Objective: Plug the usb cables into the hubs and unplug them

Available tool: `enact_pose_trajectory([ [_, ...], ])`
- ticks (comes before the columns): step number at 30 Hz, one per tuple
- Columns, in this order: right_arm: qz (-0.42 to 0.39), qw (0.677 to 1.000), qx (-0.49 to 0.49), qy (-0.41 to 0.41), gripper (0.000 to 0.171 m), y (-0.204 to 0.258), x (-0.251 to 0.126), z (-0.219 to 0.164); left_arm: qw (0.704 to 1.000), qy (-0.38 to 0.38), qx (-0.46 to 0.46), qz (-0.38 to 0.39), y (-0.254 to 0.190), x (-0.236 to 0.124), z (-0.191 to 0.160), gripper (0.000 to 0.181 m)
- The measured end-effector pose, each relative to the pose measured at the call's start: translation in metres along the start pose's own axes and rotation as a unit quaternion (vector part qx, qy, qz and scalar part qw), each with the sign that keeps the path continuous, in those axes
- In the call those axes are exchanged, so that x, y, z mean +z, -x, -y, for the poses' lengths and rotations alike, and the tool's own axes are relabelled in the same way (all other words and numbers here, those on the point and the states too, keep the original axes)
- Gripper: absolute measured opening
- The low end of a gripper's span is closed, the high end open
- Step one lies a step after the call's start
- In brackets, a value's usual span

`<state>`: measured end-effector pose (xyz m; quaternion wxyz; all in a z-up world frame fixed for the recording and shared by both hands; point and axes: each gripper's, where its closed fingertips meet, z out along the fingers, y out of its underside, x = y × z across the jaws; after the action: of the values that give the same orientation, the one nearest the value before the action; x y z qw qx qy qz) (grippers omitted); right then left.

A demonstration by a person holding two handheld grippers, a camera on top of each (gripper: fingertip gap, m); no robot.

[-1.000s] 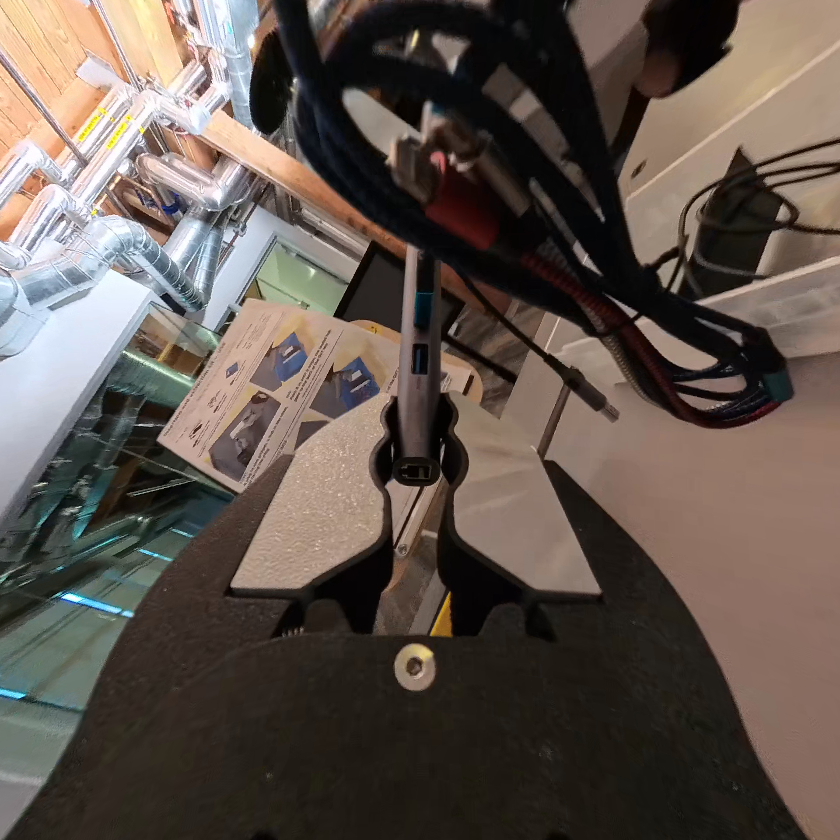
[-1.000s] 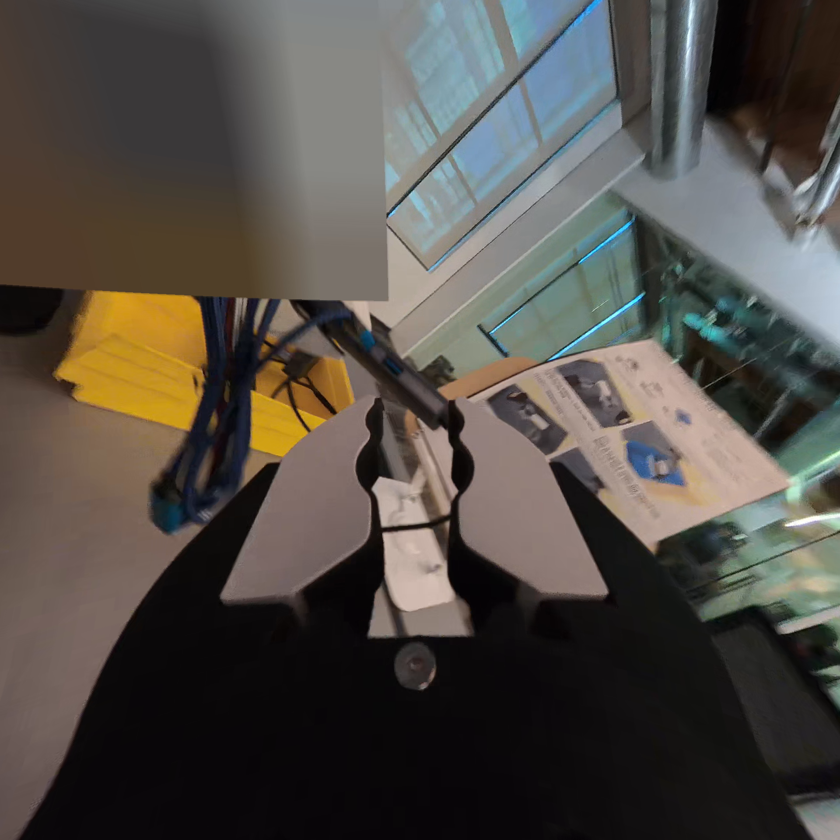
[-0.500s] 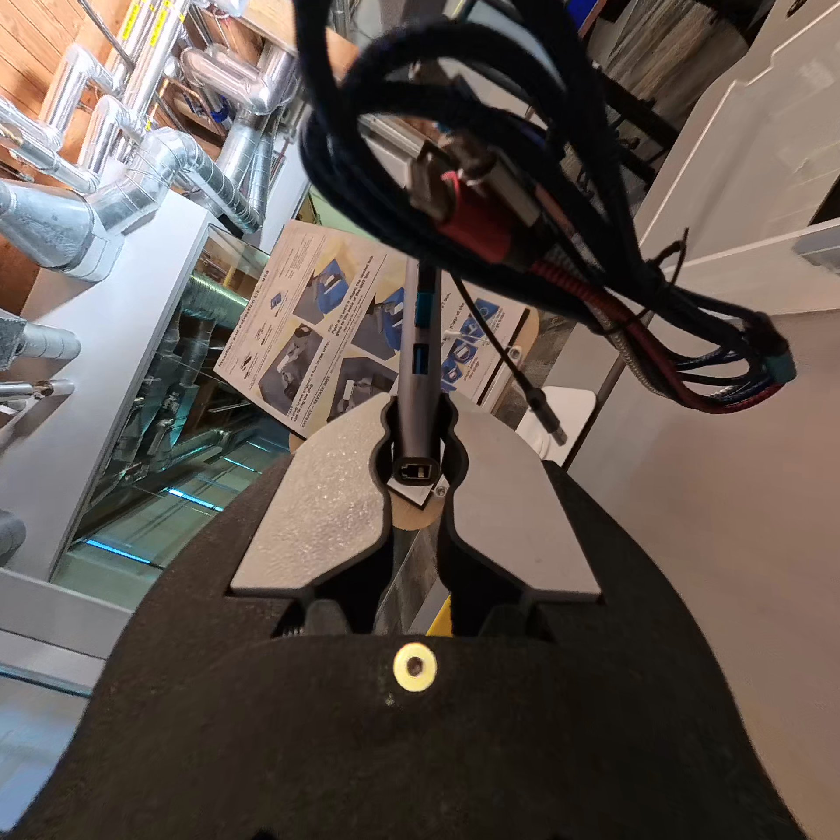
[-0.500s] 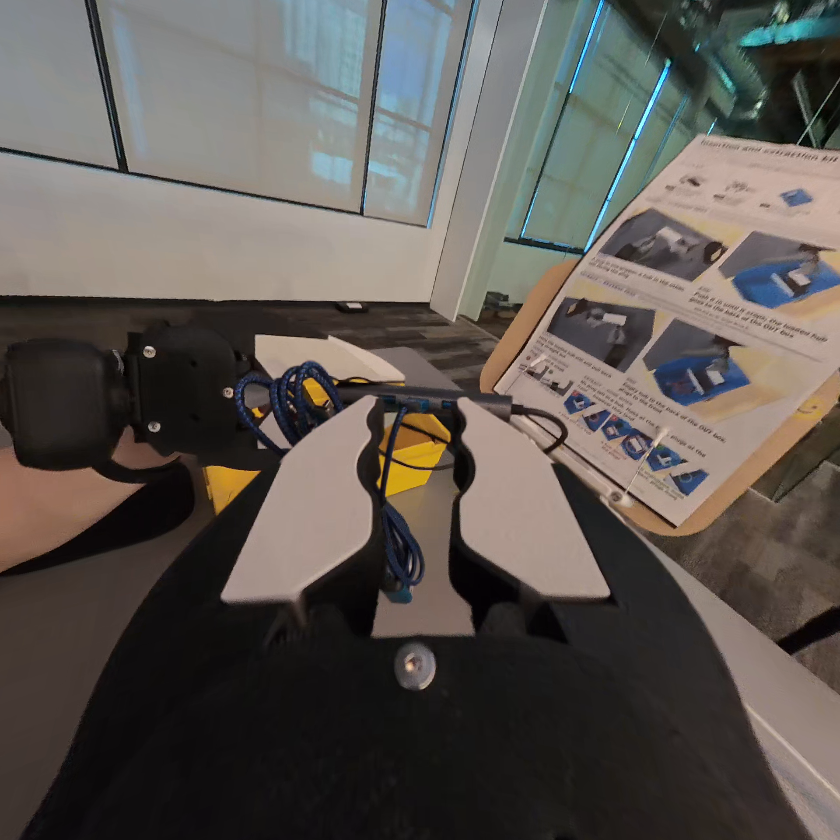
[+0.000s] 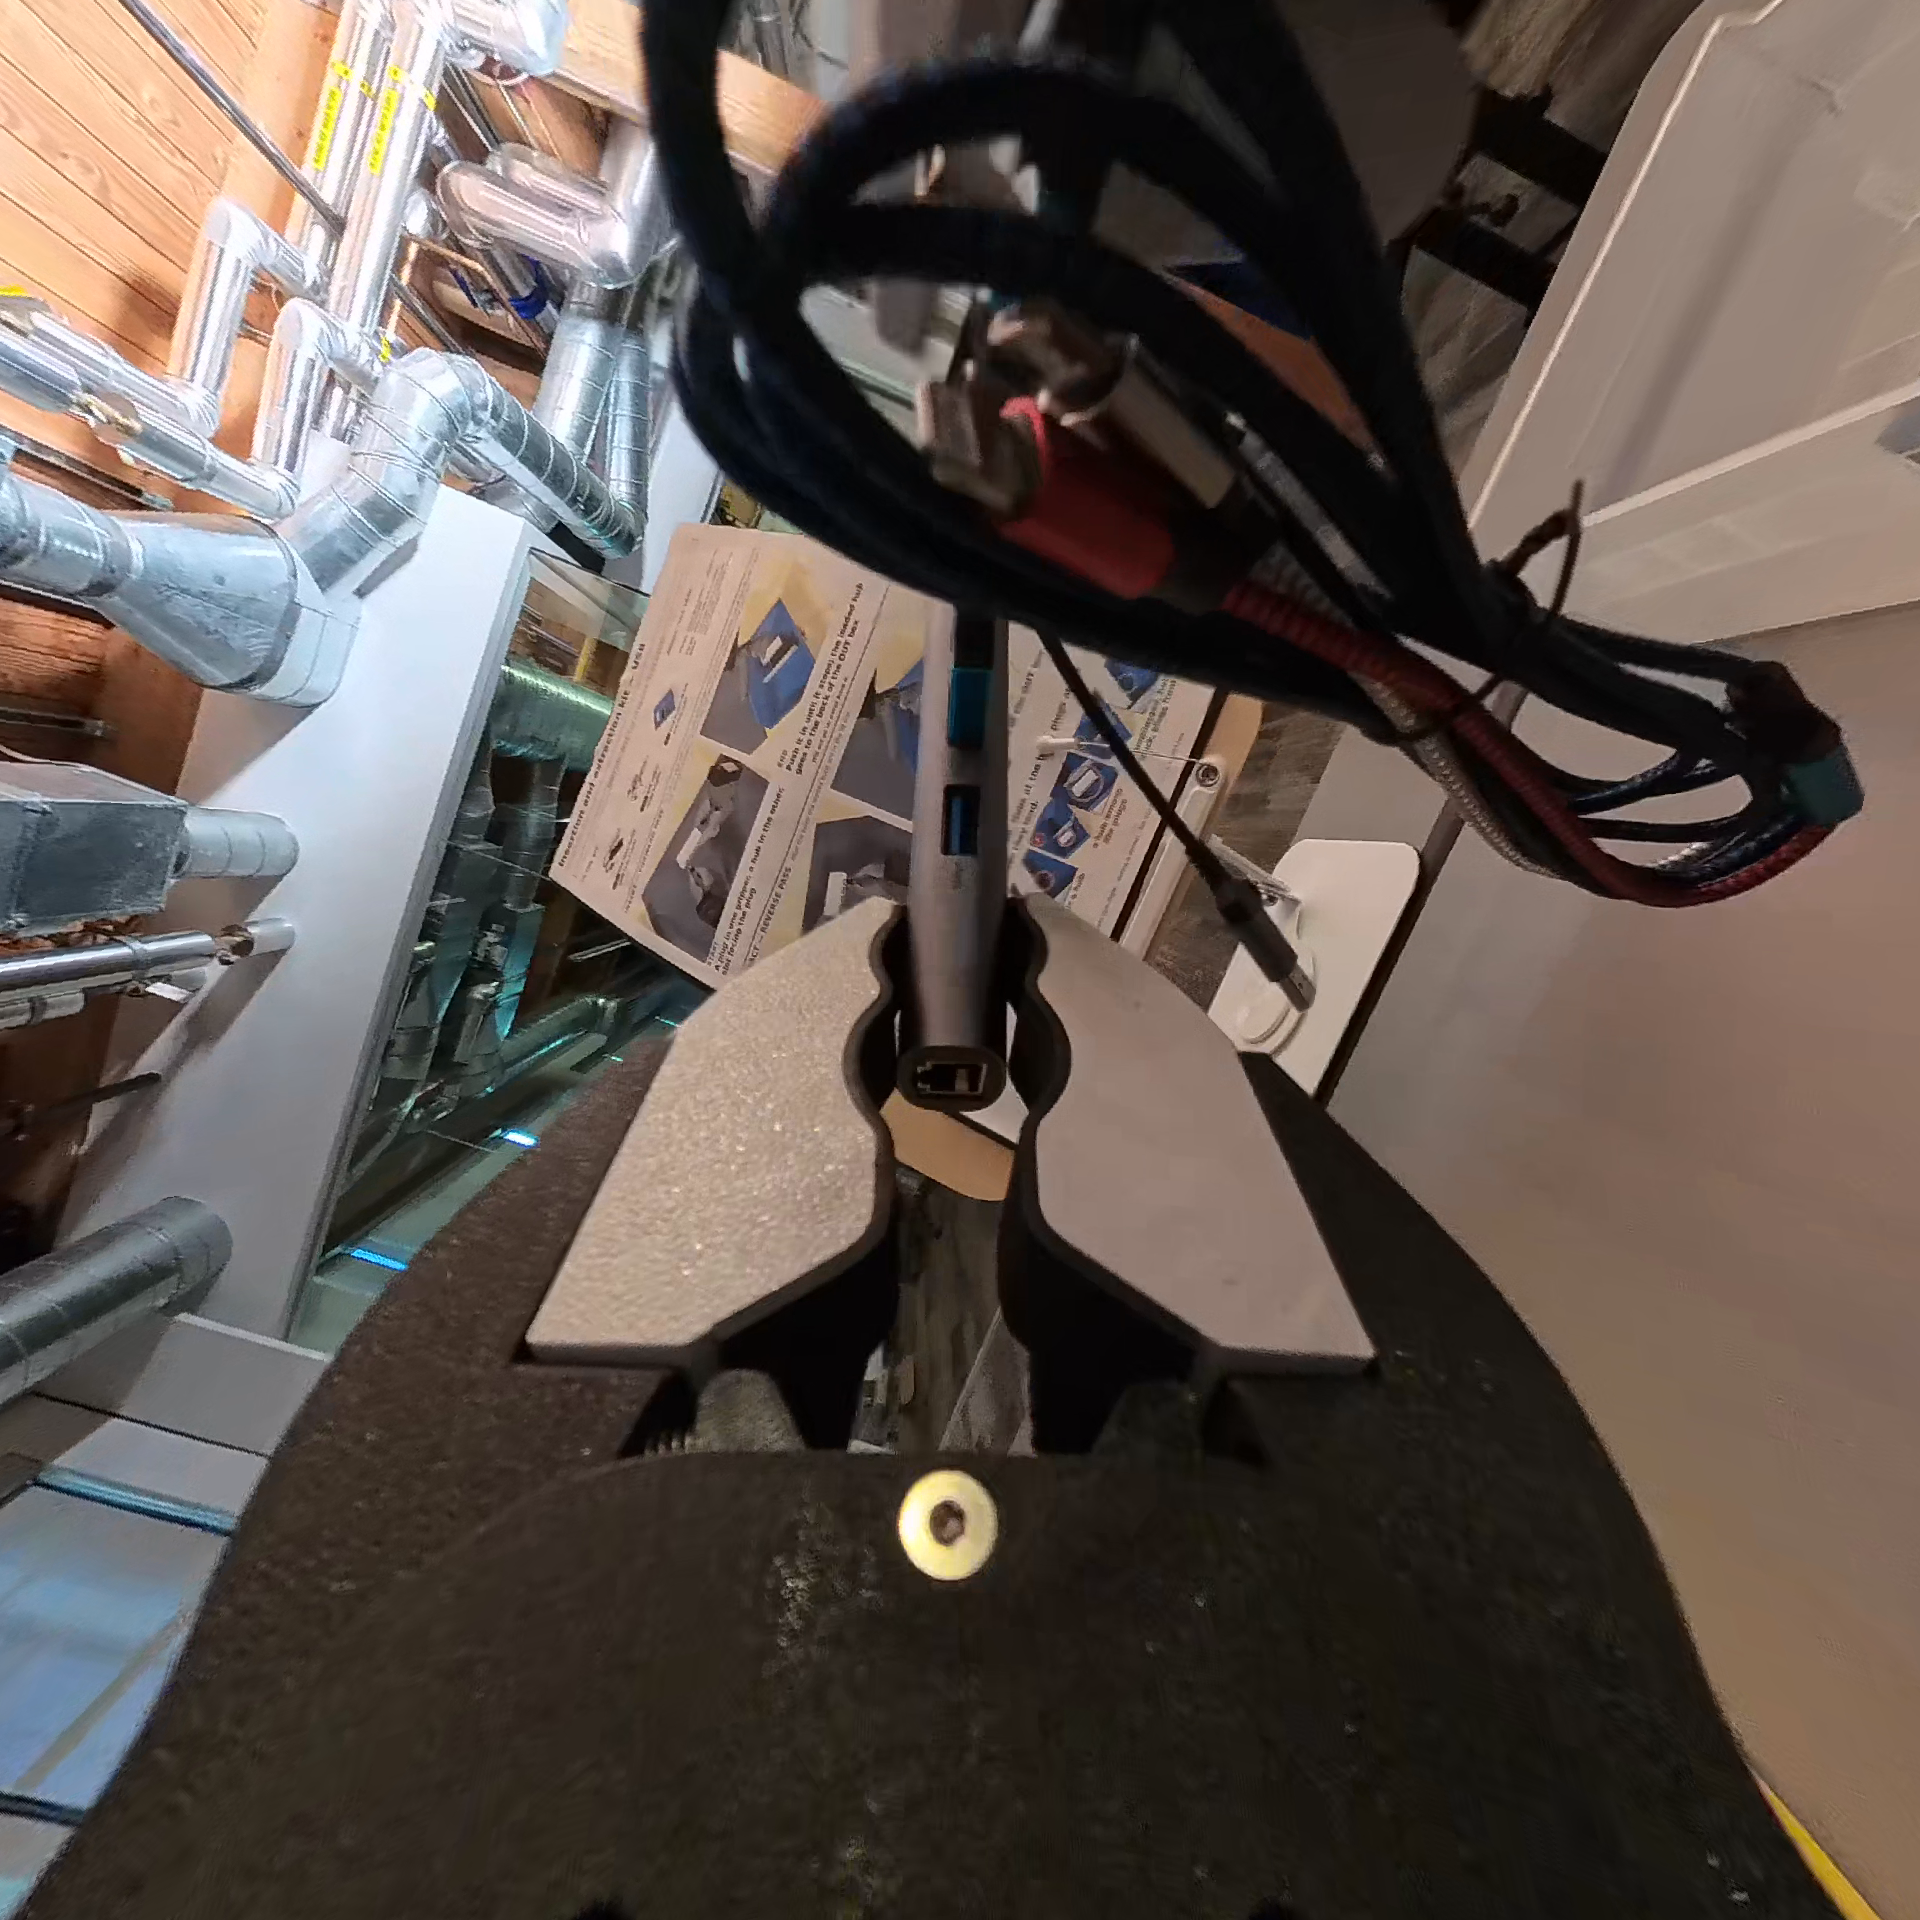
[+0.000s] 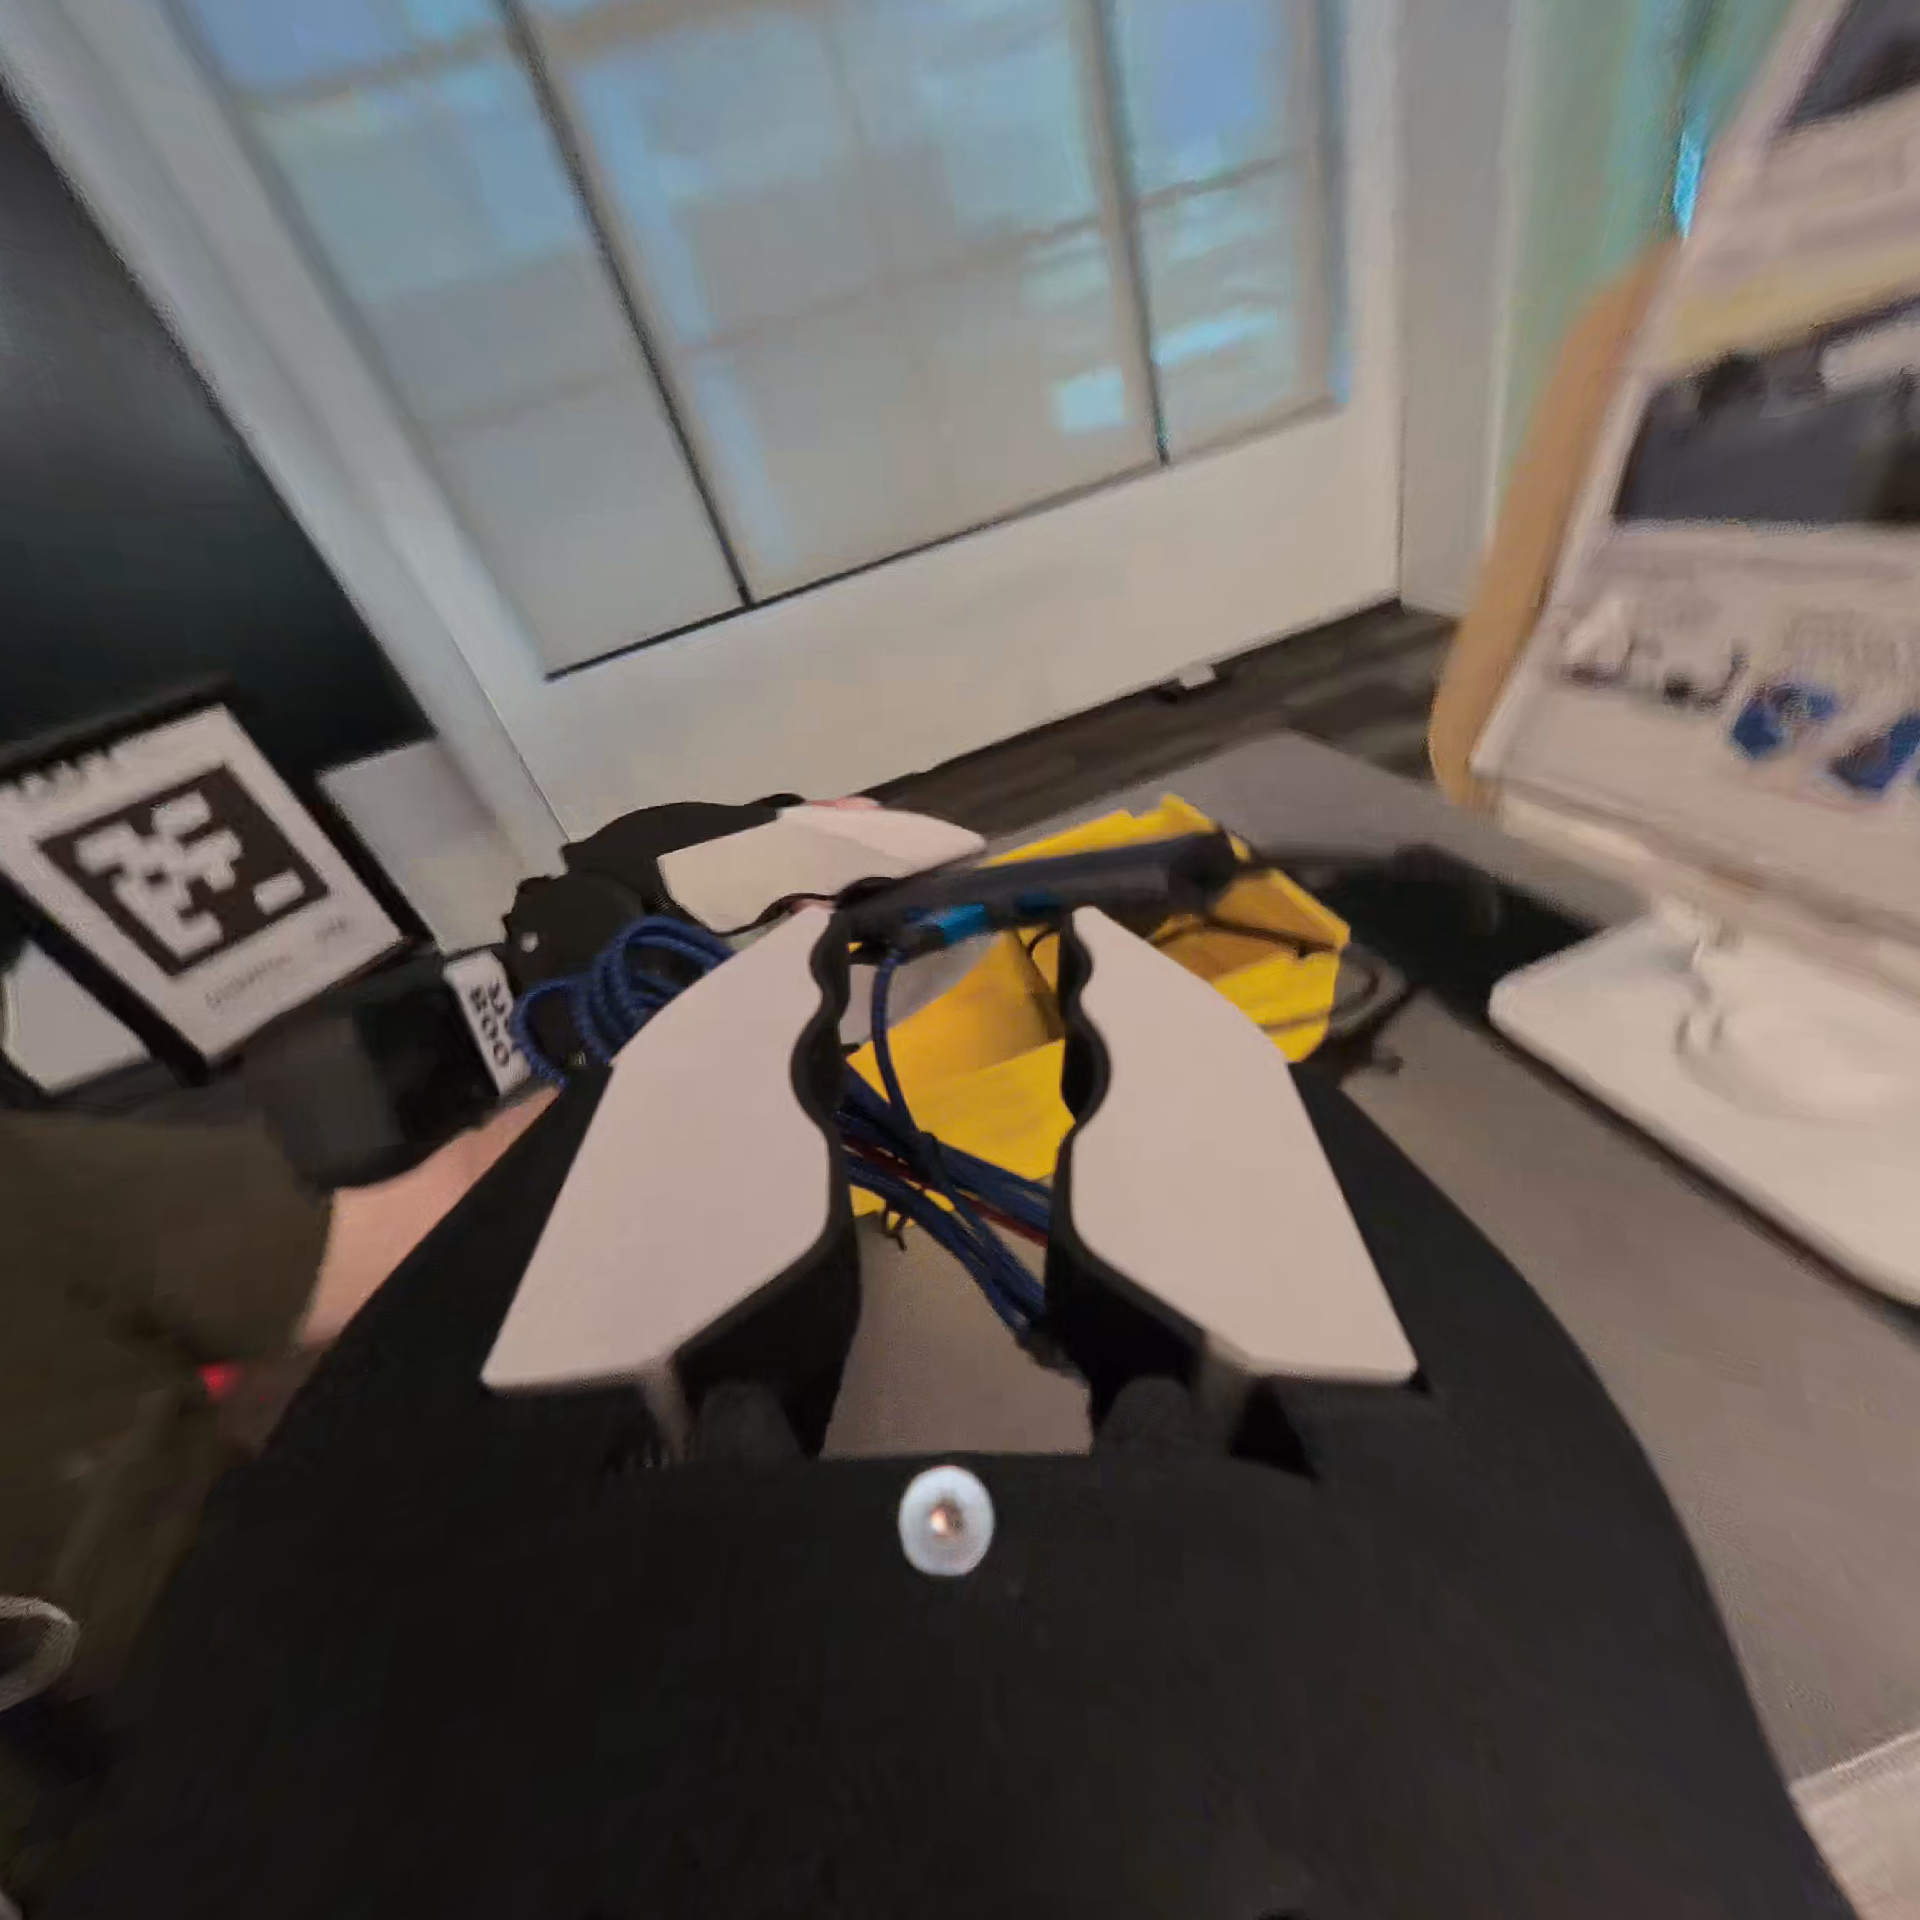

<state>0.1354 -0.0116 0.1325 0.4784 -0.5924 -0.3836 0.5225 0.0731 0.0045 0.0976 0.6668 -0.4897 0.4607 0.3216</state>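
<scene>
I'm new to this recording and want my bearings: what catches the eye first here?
In the left wrist view, the left gripper is shut on a slim grey hub, with a tangled cable bundle hanging just beyond it. In the right wrist view, the right gripper is open, with a yellow box and blue cables behind it.

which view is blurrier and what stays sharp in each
Right wrist view: motion-smeared, the instruction poster and grey usb hub streak, only the right gripper stays crisp. Left wrist view: sharp on the hub, the dark braided cable bundle up close is soft.
</scene>
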Motion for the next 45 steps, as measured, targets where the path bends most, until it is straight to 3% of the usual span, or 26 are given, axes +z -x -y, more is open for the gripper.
enact_pose_trajectory([
  [2,-0.026,0.989,-0.142,-0.015,0.038,-0.004,-0.008,0.007,1.0,-0.003,-0.006,-0.016,-0.004,0.001,-0.001,0.017],
  [5,-0.046,0.936,-0.349,-0.013,0.039,-0.001,-0.019,-0.001,0.998,-0.02,-0.017,-0.049,-0.01,0.0,0.001,0.017],
  [8,-0.067,0.905,-0.418,0.051,0.041,-0.011,-0.018,-0.021,0.996,-0.027,-0.02,-0.078,-0.018,-0.002,0.005,0.017],
  [12,-0.091,0.846,-0.521,0.072,0.044,-0.015,-0.015,-0.033,0.993,-0.026,-0.014,-0.116,-0.032,-0.003,0.009,0.017],
  [19,-0.144,0.758,-0.607,0.19,0.048,-0.046,-0.001,-0.067,0.986,-0.048,-0.003,-0.161,-0.049,-0.01,0.02,0.017],
  [22,-0.141,0.745,-0.62,0.2,0.041,-0.047,0.002,-0.073,0.983,-0.061,0.007,-0.172,-0.054,-0.013,0.024,0.017],
  [24,-0.142,0.728,-0.634,0.22,0.02,-0.049,0.0,-0.075,0.98,-0.07,0.005,-0.186,-0.058,-0.016,0.027,0.017],
  [29,-0.144,0.709,-0.653,0.224,0.016,-0.045,-0.002,-0.073,0.978,-0.102,0.012,-0.182,-0.057,-0.019,0.032,0.017],
  [32,-0.15,0.71,-0.659,0.199,0.016,-0.039,-0.001,-0.064,0.968,-0.132,-0.066,-0.202,-0.048,-0.025,0.04,0.024],
  [38,-0.19,0.695,-0.672,0.171,0.016,-0.037,-0.005,-0.046,0.923,-0.148,-0.22,-0.28,-0.033,-0.035,0.041,0.054],
  [40,-0.208,0.682,-0.683,0.16,0.016,-0.038,-0.005,-0.041,0.884,-0.159,-0.303,-0.319,-0.03,-0.037,0.044,0.065],
  [42,-0.217,0.674,-0.687,0.163,0.016,-0.039,-0.004,-0.041,0.824,-0.175,-0.396,-0.366,-0.026,-0.04,0.053,0.071],
  [45,-0.229,0.661,-0.698,0.151,0.016,-0.04,-0.003,-0.037,0.765,-0.185,-0.48,-0.387,-0.019,-0.036,0.055,0.057],
])
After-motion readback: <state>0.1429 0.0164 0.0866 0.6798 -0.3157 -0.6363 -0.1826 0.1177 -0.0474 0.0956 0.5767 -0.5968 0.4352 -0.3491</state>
